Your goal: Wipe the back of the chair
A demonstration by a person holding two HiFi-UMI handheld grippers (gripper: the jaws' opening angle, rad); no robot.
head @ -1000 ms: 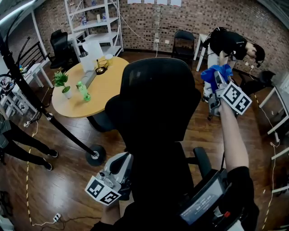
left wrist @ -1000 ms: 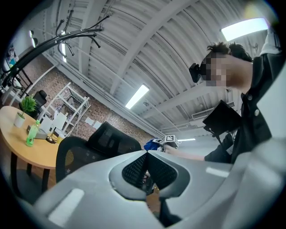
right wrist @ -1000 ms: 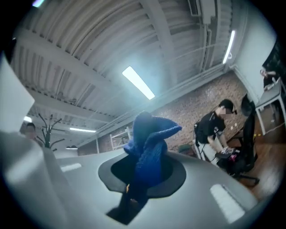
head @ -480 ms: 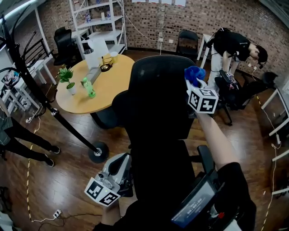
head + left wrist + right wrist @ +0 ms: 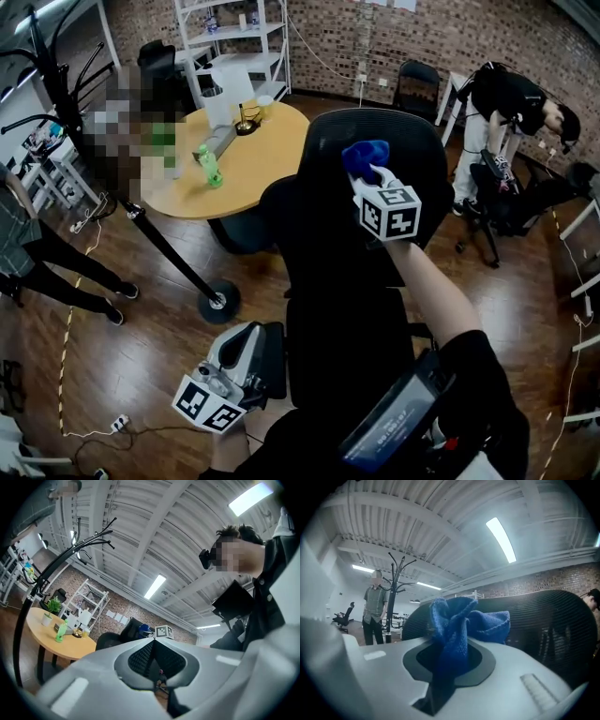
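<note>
A black mesh office chair fills the middle of the head view, its backrest (image 5: pixel 375 234) facing me. My right gripper (image 5: pixel 367 171) is shut on a bunched blue cloth (image 5: pixel 364 153), which lies against the upper part of the backrest. In the right gripper view the cloth (image 5: pixel 459 620) bulges out between the jaws, and the mesh backrest (image 5: pixel 543 620) curves just behind it. My left gripper (image 5: pixel 246 375) hangs low at the chair's left side, shut with nothing in it. From the left gripper view, the chair (image 5: pixel 122 637) and the blue cloth (image 5: pixel 143 628) show small in the distance.
Left of the chair stands a round wooden table (image 5: pixel 253 173) with a green bottle (image 5: pixel 208 167). A black coat stand's pole (image 5: pixel 159 248) slants to its round base. One person stands at far left (image 5: pixel 37 253), another bends over at back right (image 5: pixel 511 94). White shelves (image 5: pixel 234 37) line the brick wall.
My right gripper has carried the blue cloth leftward, from beside the chair's right edge onto the upper backrest. The left gripper has stayed low at the chair's left.
</note>
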